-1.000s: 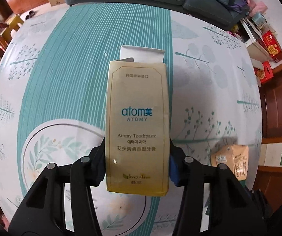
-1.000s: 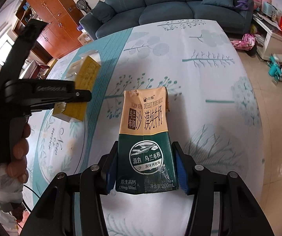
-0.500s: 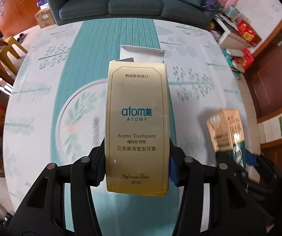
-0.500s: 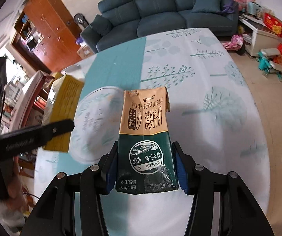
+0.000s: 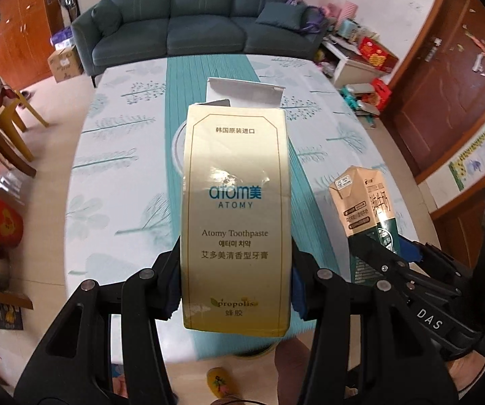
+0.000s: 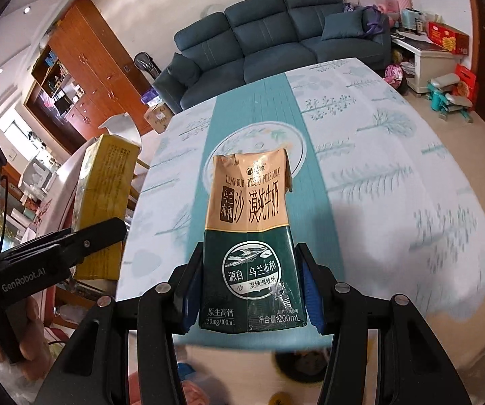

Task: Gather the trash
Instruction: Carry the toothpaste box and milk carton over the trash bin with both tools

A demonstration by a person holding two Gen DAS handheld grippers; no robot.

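My left gripper (image 5: pixel 235 287) is shut on a pale gold toothpaste box (image 5: pixel 237 216) with its end flap open. It holds the box in the air above the near edge of the table (image 5: pixel 117 175). My right gripper (image 6: pixel 249 290) is shut on a tan and dark green milk carton (image 6: pixel 251 236), also held up over the table's near edge. The carton (image 5: pixel 365 212) shows at the right of the left wrist view. The yellow side of the box (image 6: pixel 104 202) and the left gripper's body appear at the left of the right wrist view.
A teal and white leaf-print cloth covers the table (image 6: pixel 394 175). A dark blue sofa (image 5: pixel 188 20) stands beyond its far end. Wooden cabinets (image 6: pixel 83 77) line the left wall, a yellow chair (image 5: pixel 16 111) sits to the left, and boxes and toys (image 5: pixel 367 77) clutter the floor at the right.
Both grippers have risen and pulled back from over the table towards its near edge, each still gripping its item. More of the room and the floor below now shows.
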